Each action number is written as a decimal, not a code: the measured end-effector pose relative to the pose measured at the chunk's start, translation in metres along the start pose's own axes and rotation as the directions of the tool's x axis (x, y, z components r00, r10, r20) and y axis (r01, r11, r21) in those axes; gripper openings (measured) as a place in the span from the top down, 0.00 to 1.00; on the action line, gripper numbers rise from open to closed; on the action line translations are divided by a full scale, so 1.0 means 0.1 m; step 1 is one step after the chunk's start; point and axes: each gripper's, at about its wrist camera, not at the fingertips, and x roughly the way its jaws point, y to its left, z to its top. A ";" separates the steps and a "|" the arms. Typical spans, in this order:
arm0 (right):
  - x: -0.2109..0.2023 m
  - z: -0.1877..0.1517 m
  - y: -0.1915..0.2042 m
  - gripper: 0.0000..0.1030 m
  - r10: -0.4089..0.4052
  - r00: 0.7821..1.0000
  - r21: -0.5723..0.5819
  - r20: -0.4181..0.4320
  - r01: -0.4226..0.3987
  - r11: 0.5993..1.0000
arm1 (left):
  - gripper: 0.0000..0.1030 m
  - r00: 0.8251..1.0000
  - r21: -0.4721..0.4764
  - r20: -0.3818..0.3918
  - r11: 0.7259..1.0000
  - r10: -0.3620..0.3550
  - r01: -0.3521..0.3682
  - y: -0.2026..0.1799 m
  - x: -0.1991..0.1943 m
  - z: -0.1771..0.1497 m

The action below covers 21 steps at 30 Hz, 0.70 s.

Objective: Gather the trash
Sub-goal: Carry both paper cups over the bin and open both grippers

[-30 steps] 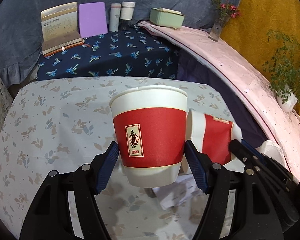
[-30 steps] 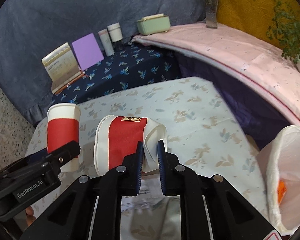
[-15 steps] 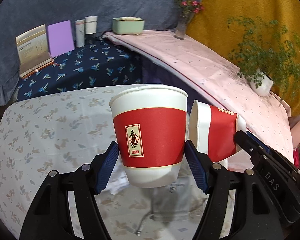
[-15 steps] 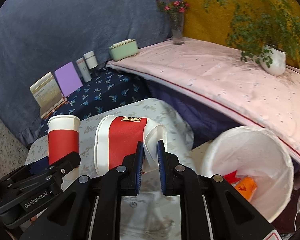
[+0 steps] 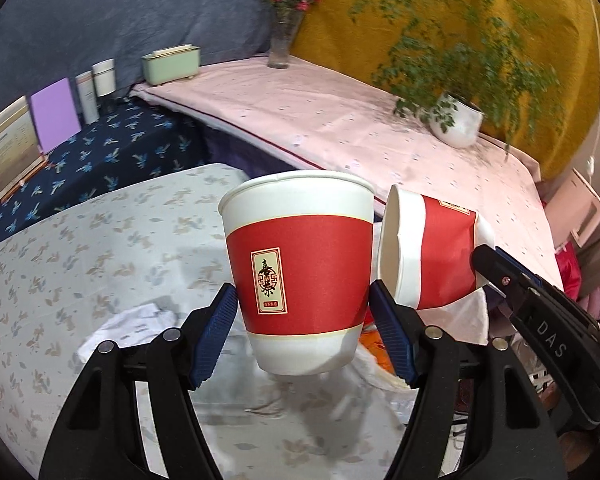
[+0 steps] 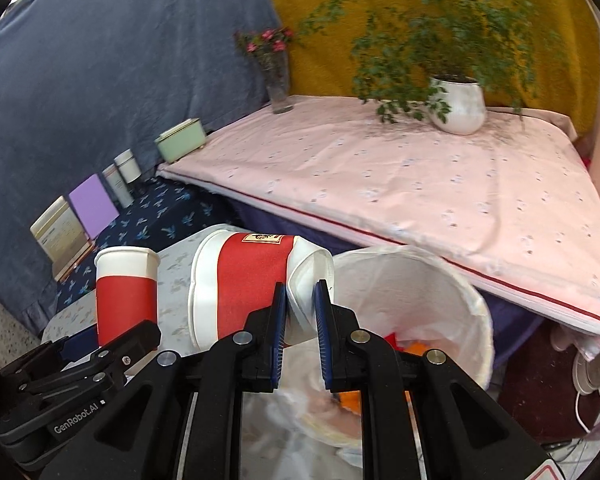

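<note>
The right gripper (image 5: 485, 257) body bore the letters "DAS". The left gripper (image 6: 140, 332) body read "GenRobot.AI". The upright paper cup (image 5: 298, 264) carried a label with illegible characters.

The right hand-held gripper (image 6: 301, 312) pinches the squashed base end of a red-and-white paper cup (image 6: 252, 284) that lies on its side, mouth to the left. Just right of it and lower stands a white-lined trash bin (image 6: 452, 300) with red and orange scraps inside. At the left, the left hand-held gripper (image 6: 116, 336) holds a second red-and-white cup (image 6: 125, 292) upright above the floral table (image 6: 172, 280). Behind, a pink-covered surface (image 6: 420, 184) carries a potted plant (image 6: 458, 108), a flower vase (image 6: 278, 80) and a green box (image 6: 180, 145). A purple card (image 6: 93, 205) leans on the blue cloth.
</note>
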 end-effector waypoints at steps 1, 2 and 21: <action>-0.03 0.00 -0.08 0.87 -0.010 1.000 0.011 0.004 0.010 1.000 | 0.37 1.000 0.011 -0.003 1.000 -0.006 0.006 -0.07 0.01 -0.01; -0.06 0.00 -0.16 0.87 -0.017 1.000 0.019 0.008 0.017 1.000 | 0.37 1.000 0.023 -0.008 1.000 -0.013 0.013 -0.15 0.03 -0.01; -0.24 -0.08 -1.16 0.87 -0.119 0.993 0.147 0.013 0.116 0.982 | 0.36 0.990 0.141 -0.104 0.984 -0.092 0.107 -0.97 0.46 -0.12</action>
